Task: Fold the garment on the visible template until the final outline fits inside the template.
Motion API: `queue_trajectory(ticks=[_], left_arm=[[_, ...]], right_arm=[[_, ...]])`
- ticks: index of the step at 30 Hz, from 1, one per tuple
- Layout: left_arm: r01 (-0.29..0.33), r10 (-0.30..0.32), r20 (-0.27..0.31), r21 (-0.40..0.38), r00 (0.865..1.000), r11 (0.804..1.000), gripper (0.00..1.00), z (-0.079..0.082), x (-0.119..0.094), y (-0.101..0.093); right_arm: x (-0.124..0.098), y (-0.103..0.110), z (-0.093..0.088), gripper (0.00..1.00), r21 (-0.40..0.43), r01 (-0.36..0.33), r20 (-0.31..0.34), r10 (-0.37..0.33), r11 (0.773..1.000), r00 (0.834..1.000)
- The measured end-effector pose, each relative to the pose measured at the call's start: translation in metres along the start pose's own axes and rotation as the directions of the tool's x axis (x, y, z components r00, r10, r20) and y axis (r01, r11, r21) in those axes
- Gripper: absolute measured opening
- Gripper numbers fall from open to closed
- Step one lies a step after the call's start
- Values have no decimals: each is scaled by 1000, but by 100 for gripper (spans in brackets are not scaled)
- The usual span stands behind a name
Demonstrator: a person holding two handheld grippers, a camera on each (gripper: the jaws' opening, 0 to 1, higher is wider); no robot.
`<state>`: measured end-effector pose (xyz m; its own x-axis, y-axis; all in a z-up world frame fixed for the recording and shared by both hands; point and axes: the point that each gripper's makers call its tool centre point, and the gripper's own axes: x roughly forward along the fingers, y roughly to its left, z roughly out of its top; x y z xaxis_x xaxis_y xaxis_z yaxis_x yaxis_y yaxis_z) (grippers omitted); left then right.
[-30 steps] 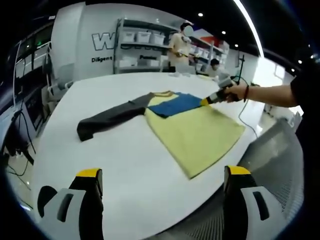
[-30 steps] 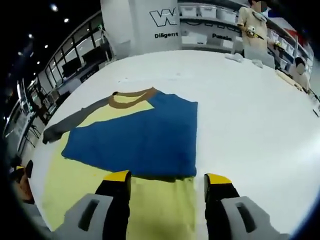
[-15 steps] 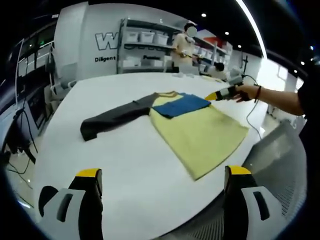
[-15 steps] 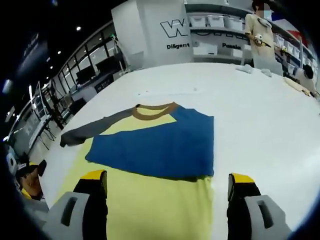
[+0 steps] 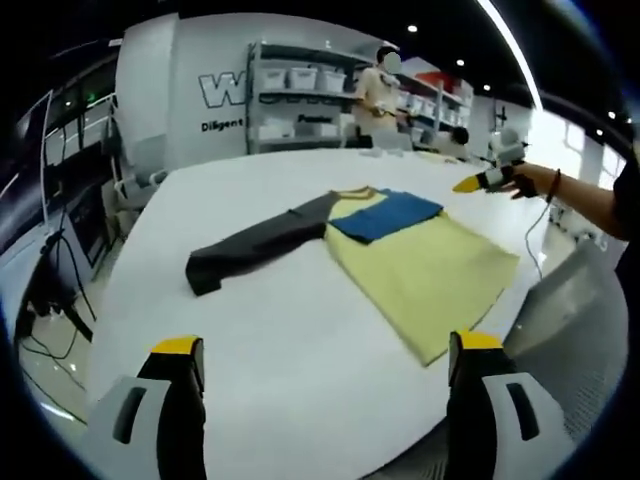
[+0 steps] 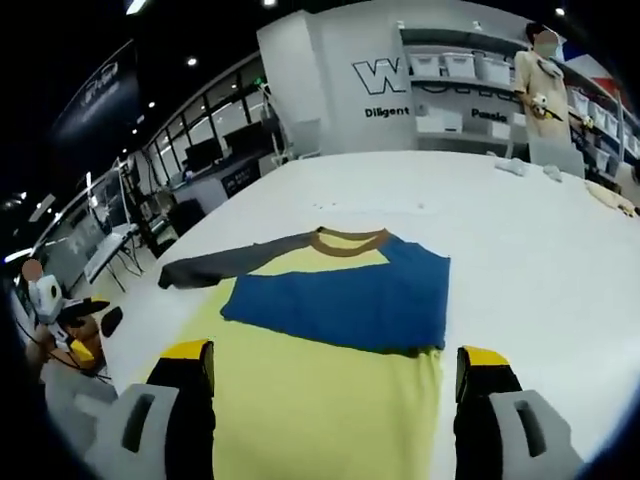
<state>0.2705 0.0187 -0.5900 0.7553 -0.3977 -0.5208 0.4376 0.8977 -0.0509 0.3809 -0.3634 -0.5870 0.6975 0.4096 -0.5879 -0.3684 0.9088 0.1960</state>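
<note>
On the counter (image 5: 300,330) the garment's (image 6: 330,340) grey sleeve (image 5: 260,240) lies unfolded; both hand-held grippers (image 5: 320,350) (image 6: 325,355) gape empty, so it probably overhangs any template.

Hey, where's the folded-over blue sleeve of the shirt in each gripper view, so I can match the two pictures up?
Left gripper view: the blue sleeve lies right of centre in the upper half, across the top of the yellow body.
Right gripper view: the blue sleeve sits at the picture's centre, above that gripper's jaws.
Shared landmark: the brown collar, where the dark grey sleeve branches off.
</note>
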Motion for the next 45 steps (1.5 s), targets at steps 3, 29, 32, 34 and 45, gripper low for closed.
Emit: queue_trajectory(ticks=[3, 29, 32, 34, 45], left_arm=[[-24, 24, 12, -8, 1000, 1000, 97, 6, 1, 11], [-188, 194, 42, -114, 980, 975, 90, 21, 39, 99], [-210, 214, 31, -98, 976, 973, 89, 20, 47, 107], [-199, 205, 38, -113, 978, 973, 87, 22, 53, 110], [-223, 224, -4, -112, 975, 968, 67, 13, 79, 127]], right_arm=[[-11, 7, -2, 99, -27, -7, 2, 7, 1000, 1000], [-55, 76, -27, 99, -146, -152, -48, 147, 978, 988], [-60, 82, -30, 99, -174, -150, -53, 143, 973, 988], [-64, 87, -30, 99, -183, -153, -50, 147, 971, 988], [-76, 95, -18, 99, -221, -143, 3, 148, 965, 989]])
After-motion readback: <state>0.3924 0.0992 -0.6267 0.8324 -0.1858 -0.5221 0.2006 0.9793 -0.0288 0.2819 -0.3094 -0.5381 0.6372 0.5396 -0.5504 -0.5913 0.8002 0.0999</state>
